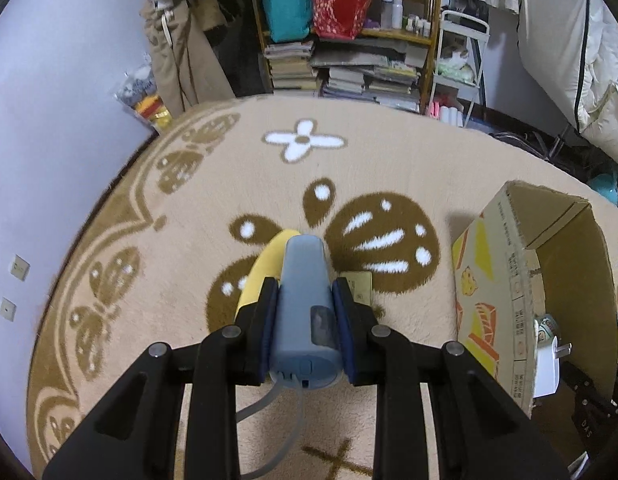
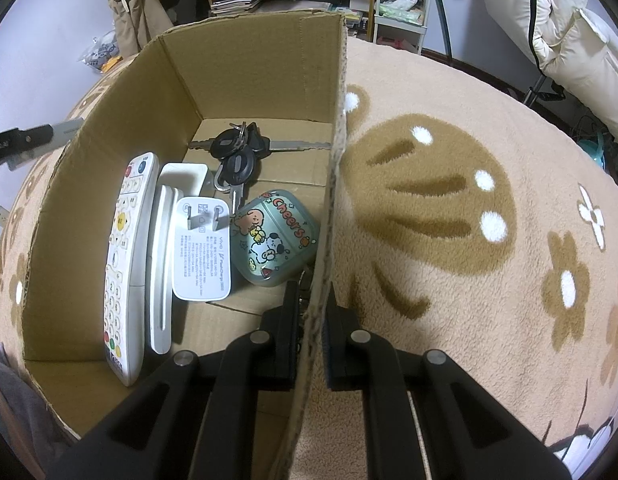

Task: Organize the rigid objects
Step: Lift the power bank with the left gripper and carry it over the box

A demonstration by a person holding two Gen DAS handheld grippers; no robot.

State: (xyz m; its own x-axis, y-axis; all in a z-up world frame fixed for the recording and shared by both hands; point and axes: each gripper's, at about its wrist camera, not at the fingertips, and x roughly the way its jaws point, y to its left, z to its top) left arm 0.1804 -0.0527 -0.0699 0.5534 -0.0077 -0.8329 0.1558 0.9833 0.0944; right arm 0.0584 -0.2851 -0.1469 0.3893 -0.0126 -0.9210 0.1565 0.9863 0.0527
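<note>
A grey-blue device (image 1: 305,312) is clamped in the left tongs (image 1: 305,300) above the rug (image 1: 389,152), the cardboard box (image 2: 249,64) wall is pinched by the right tongs (image 2: 311,320), and a carry over the near rim for release is called for

Left tongs (image 1: 305,312) clamped on load; right tongs (image 2: 312,320) pinched together, straddling thin wall.

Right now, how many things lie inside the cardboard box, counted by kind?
Remote control: 1
Slim white device: 1
Charger plug: 1
Bunch of keys: 1
Cartoon earbud case: 1
Total: 5
</note>
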